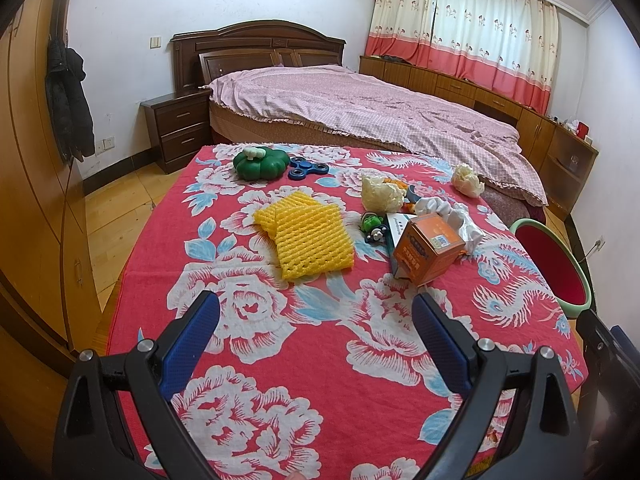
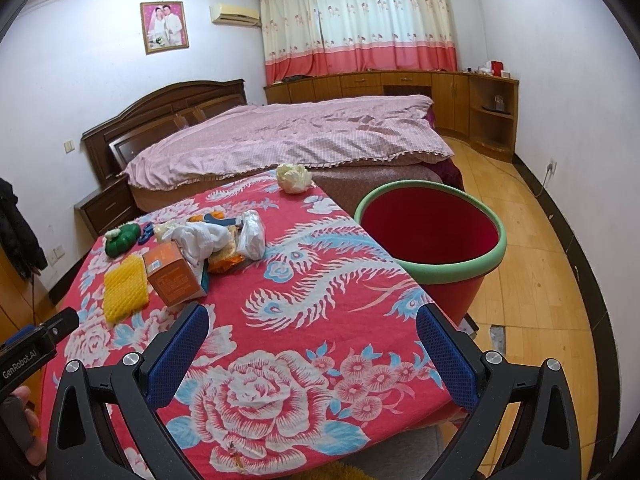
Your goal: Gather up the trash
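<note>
The left gripper (image 1: 316, 320) and right gripper (image 2: 312, 332) both hover level, fingers spread wide and holding nothing.

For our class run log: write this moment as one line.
left gripper: open, empty | right gripper: open, empty | orange box, yellow foam net: on table | bin: beside table

Even, soft daylight through curtains (image 2: 360, 20); no hard shadows, no glare. Sharp centre, strong fisheye bending, black vignette at corners.
</note>
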Motion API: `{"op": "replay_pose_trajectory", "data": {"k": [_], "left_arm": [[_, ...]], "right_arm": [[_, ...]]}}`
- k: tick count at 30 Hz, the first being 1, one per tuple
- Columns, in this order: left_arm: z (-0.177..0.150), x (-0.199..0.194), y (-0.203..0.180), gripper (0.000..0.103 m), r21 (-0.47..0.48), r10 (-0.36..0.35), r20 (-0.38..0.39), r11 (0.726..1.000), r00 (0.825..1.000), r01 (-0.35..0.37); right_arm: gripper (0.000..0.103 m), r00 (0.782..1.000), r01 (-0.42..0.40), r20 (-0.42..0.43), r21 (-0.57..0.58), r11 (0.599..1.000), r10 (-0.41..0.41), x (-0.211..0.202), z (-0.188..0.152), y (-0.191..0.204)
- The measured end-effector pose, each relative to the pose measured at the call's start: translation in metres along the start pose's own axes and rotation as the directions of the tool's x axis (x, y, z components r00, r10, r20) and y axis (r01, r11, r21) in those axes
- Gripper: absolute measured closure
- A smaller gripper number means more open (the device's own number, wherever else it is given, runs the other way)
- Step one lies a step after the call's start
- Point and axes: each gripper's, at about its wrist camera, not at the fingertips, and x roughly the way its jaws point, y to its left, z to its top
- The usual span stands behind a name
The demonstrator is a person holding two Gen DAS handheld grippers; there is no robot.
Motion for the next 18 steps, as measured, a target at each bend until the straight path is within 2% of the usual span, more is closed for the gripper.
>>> {"op": "replay_pose_trajectory", "data": {"k": [13, 18], "left_arm": [[-0.002, 0.001, 0.002, 0.007, 0.001, 0.003, -0.003, 1.000, 1.000, -0.003], [-0.002, 0.009, 0.014, 0.007, -0.017, 0.019, -0.023, 1.000, 1.000, -0.020]], "right_arm": [[0.000, 1.000, 0.001, -0.014, 0.009, 1.000, -0.001, 0.003, 0.001, -0.002], [0.000, 1.000, -0.007, -0.023, 0.015, 1.000, 0.007, 0.008, 0.007, -0.005]]}}
